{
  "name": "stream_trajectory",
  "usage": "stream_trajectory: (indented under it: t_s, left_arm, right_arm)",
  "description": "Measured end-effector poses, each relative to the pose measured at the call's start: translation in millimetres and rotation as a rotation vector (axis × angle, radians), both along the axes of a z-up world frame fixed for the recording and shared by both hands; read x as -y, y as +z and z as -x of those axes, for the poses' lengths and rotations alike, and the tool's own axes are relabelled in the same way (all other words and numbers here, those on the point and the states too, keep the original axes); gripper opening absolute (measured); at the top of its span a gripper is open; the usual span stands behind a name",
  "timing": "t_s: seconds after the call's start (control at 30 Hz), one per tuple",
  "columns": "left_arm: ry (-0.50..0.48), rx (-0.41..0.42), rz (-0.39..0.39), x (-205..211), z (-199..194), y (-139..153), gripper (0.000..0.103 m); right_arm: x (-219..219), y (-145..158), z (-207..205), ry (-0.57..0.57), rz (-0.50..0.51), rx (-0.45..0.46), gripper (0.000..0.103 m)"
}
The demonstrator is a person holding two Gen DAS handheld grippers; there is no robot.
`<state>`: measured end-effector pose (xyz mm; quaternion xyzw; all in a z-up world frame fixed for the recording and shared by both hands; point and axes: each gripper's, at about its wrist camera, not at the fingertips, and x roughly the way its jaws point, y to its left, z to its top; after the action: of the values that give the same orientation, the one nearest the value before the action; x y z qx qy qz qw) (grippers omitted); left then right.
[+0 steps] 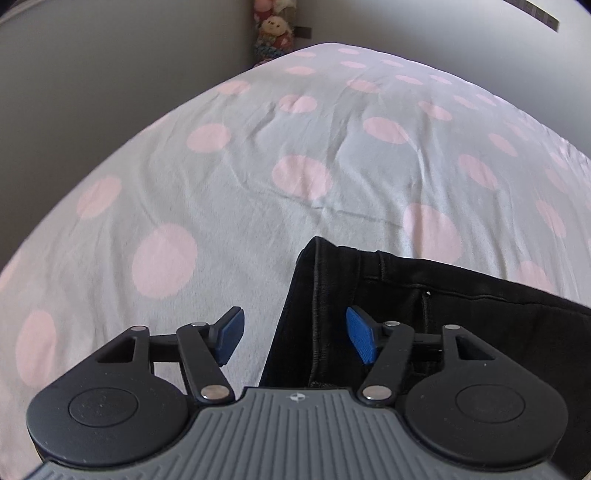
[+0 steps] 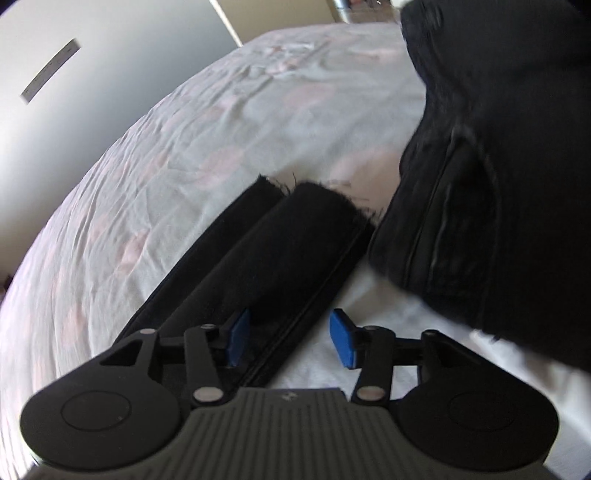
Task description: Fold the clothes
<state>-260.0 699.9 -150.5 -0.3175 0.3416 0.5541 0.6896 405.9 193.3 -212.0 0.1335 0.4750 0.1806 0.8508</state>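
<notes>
Left tongs (image 1: 295, 339): blue pads spread wide, empty, poised over the waistband corner of the black jeans (image 1: 424, 306). Right tongs (image 2: 290, 341): wide, empty, above the frayed leg hems. Jeans lie on a bed sheet (image 1: 221, 192), pale with pink dots. Stuffed toy (image 1: 273, 33) beyond.

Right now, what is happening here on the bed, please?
A person is folding black jeans on a bed sheet with pink dots. The left hand-held gripper is open over the waistband corner, one pad above the denim, the other above the sheet. The right hand-held gripper is open too, over the edge of the trouser legs, whose frayed hems lie side by side. Neither grips the fabric. A dark, blurred bunch of cloth fills the right-wrist view's right side.
</notes>
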Motion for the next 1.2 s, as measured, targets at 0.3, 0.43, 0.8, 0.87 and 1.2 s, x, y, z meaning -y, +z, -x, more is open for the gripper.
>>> stream_trajectory:
  t_s: [0.3,0.43,0.8,0.87,1.2]
  left_arm:
    - [-0.03,0.011,0.01,-14,6,3,0.078]
    - [-0.037,0.043,0.041,-21,11,0,0.085]
    - [-0.104,0.106,0.124,-37,-4,-25,0.054]
    - [-0.115,0.09,0.095,-31,-9,-19,0.041]
    - [-0.122,0.04,-0.122,-1,-22,38,0.017]
  right_arm:
    - [-10,20,20,0.008,0.16,0.11,0.006]
    - [-7,13,24,0.018,0.241,0.102,0.006]
    - [-10,21,29,0.014,0.29,0.129,0.007]
    - [-10,23,31,0.01,0.294,0.131,0.007]
    - [-28,95,57,0.061,0.296,0.279,0.005]
